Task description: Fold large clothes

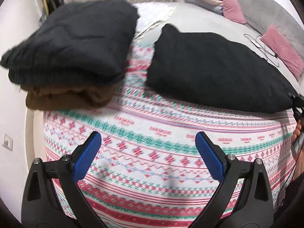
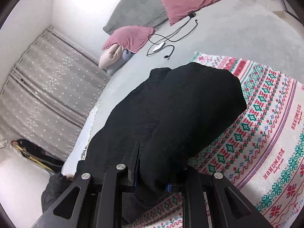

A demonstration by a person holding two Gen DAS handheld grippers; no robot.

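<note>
A folded black garment (image 1: 212,66) lies on the patterned blanket (image 1: 152,152) on the bed. My left gripper (image 1: 148,152) is open and empty, above the blanket, short of the garment. In the right wrist view my right gripper (image 2: 152,172) is shut on the near edge of the black garment (image 2: 180,110); the cloth drapes over the fingers and hides their tips. A stack of folded clothes, dark navy (image 1: 76,43) on brown (image 1: 66,96), sits at the left edge of the bed.
Pink pillows (image 2: 191,0) and a grey cushion (image 2: 140,5) lie at the head of the bed, with a charger and cable (image 2: 161,45) on the grey sheet. A curtain (image 2: 43,87) hangs beyond the bed's left side. A wall socket (image 1: 7,141) is low left.
</note>
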